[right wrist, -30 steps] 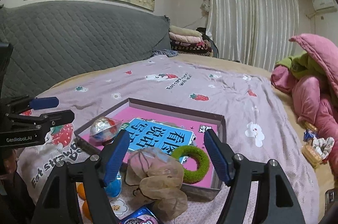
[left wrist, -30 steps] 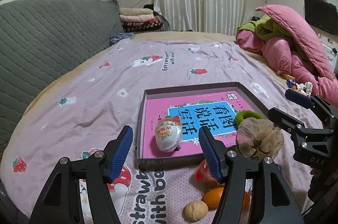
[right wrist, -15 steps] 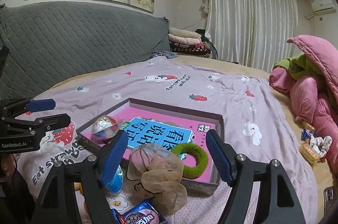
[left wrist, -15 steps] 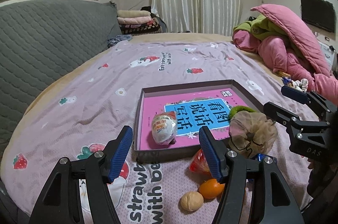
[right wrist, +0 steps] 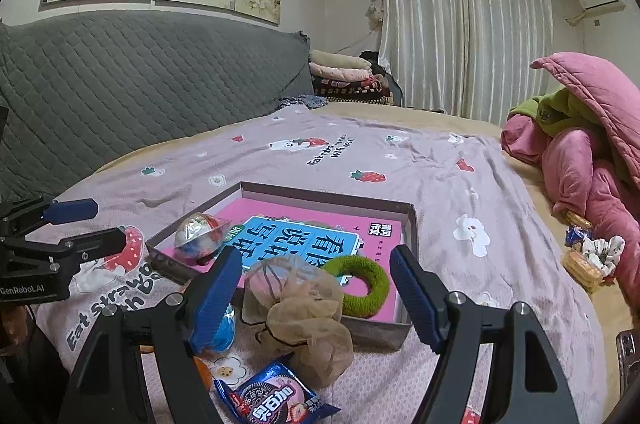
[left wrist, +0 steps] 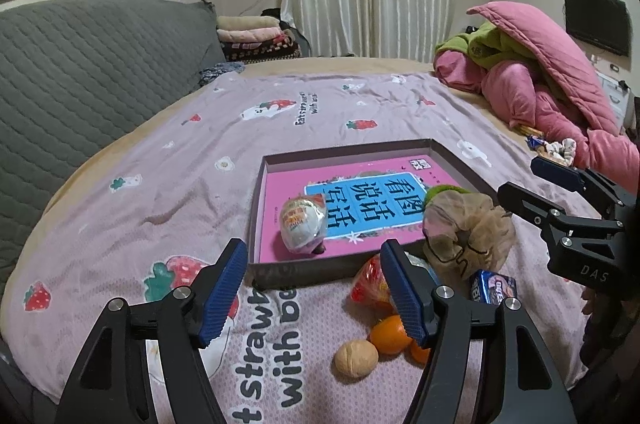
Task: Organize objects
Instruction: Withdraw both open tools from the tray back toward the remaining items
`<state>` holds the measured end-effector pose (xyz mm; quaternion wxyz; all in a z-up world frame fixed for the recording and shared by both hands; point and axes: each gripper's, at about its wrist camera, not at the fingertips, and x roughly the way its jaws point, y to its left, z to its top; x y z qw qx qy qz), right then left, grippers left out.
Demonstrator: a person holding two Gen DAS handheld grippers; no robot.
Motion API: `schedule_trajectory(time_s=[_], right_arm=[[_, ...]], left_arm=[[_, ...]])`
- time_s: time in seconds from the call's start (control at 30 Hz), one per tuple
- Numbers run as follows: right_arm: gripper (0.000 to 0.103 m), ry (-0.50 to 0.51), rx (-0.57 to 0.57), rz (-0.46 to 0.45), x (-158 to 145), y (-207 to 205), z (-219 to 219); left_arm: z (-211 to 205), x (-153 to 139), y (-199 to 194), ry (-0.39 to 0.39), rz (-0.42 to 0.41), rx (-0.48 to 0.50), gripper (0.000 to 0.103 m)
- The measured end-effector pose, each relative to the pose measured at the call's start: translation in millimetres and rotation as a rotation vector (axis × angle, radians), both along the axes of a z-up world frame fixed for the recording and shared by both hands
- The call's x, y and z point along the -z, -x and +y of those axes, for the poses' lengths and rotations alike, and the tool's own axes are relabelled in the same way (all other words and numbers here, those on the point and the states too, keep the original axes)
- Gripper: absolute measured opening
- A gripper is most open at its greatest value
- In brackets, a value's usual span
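On the pink bedspread [left wrist: 152, 191], the box [left wrist: 296, 270] holds an egg toy [left wrist: 302, 224]; a mesh pouch [right wrist: 296, 308] overhangs its near wall. Left gripper [left wrist: 312, 290] and right gripper [right wrist: 316, 296] hover spread, empty, over loose snacks.

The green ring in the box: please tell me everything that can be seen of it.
The green ring looks fuzzy, like plush or moss-textured fabric, in a doughnut shape with an open centre. It lies flat inside the shallow box, on the pink book, near the box's front right corner. The beige mesh pouch overlaps its left edge. In the left wrist view the pouch hides most of it. Neither gripper touches it.
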<state>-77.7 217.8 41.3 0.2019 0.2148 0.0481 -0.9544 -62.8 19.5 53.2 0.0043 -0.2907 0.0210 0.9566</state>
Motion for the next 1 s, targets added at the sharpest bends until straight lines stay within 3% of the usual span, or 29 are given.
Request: schedule_trajectory(time_s=[1.0], right_arm=[[0.076,-0.038,0.028,-0.005,13.9,-38.5,-3.2]], left_arm=[[13.3,15.5,-29.7,0.040,-0.044,0.069,0.071]])
